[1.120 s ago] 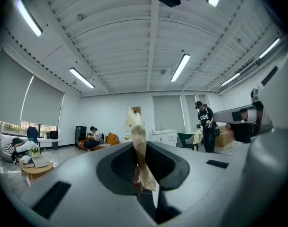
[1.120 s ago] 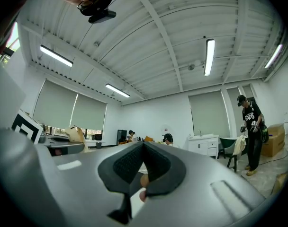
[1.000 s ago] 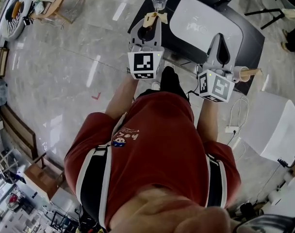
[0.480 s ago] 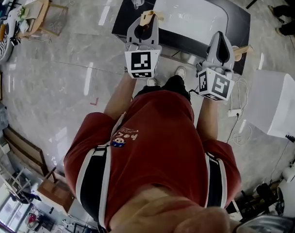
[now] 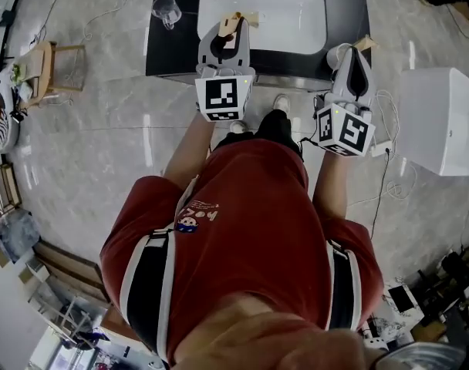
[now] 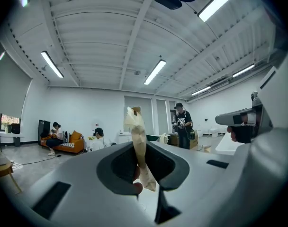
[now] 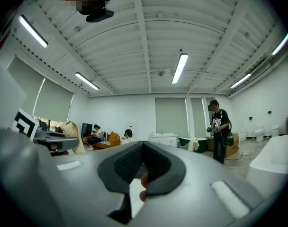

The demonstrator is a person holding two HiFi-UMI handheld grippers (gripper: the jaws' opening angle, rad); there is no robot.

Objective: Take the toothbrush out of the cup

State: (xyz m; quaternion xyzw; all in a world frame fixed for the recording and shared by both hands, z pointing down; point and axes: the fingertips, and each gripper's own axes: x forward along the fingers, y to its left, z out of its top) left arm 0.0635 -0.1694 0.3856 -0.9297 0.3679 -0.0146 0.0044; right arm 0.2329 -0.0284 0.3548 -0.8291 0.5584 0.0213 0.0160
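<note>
A clear glass cup [image 5: 167, 8] stands on the left corner of a black table [image 5: 173, 56]; what it holds I cannot tell. My left gripper [image 5: 233, 31] points level over the table's front edge, to the right of the cup. It is shut on a beige, tape-like strip [image 6: 136, 136] that sticks up between the jaws; whether this is the toothbrush I cannot tell. My right gripper [image 5: 356, 54] hovers at the table's right front corner, shut with nothing in it [image 7: 143, 168].
A white basin [image 5: 261, 10] fills the middle of the table. A white box [image 5: 443, 122] stands on the floor to the right, with cables [image 5: 382, 179] beside it. A wooden stool [image 5: 43, 72] is far left. People sit and stand at the far end of the room.
The view has swung round: the table and basin now lie straight ahead of both grippers, and the cup has shifted to the left of the left gripper. Neither gripper's jaws changed.
</note>
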